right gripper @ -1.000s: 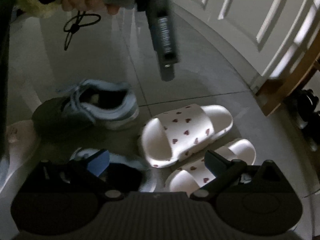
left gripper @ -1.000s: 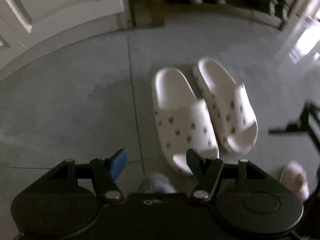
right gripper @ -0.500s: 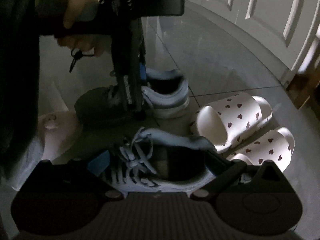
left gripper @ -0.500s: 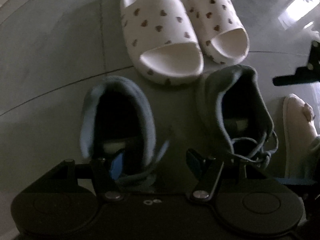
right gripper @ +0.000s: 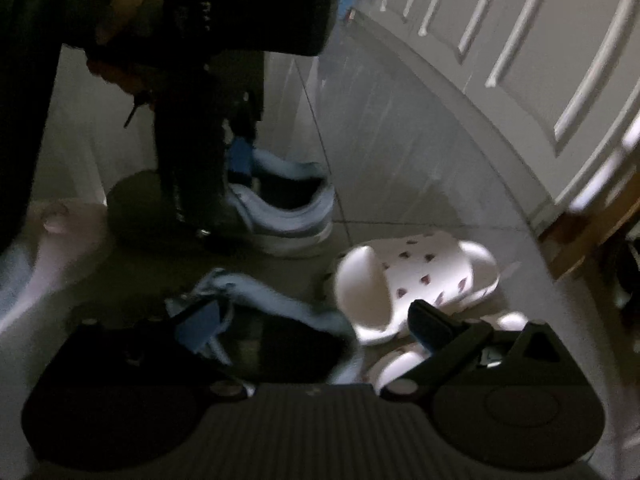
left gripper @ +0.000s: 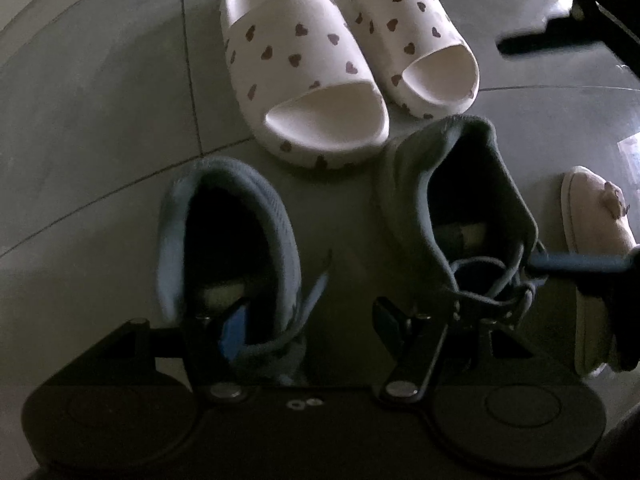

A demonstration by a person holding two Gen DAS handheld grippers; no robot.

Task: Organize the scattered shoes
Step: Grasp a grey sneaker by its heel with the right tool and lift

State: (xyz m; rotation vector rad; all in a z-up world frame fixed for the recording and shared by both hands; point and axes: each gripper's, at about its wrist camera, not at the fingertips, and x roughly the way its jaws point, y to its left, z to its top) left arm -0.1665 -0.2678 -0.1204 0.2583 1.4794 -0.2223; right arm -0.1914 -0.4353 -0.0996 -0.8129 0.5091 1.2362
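1. The left gripper (left gripper: 308,316) points straight down over the floor, its jaws standing apart. The blue-padded finger (left gripper: 234,334) dips inside the mouth of the left blue sneaker (left gripper: 224,248); the other finger hangs in the gap between the two sneakers. The pads do not press on the collar.
2. The right gripper (right gripper: 316,326) tilts downward, jaws also apart. Its blue pad (right gripper: 200,326) sits at the laces of the right blue sneaker (right gripper: 256,336); the dark finger is out over a slipper. Whether any pad touches the shoe is hard to judge through the blur.
3. In the left wrist view the two sneakers stand side by side, openings up, heels toward the slippers, with a strip of bare floor between them. The right blue sneaker (left gripper: 456,208) has its laces looped near the gripper.
4. Just beyond the sneakers' heels lies a pair of white heart-print slippers (left gripper: 304,68), side by side and touching, open toes facing the sneakers.
5. A pink slipper (left gripper: 596,248) lies to the right, partly covered by the other tool's dark frame.
6. In the right wrist view a hand (right gripper: 120,20) grips the left tool's handle from above; the sleeve is cut off at the edge.
7. The grey tiled floor (left gripper: 100,120) runs to a white panelled door (right gripper: 520,40). The whole scene is dim and much of the right view is smeared.
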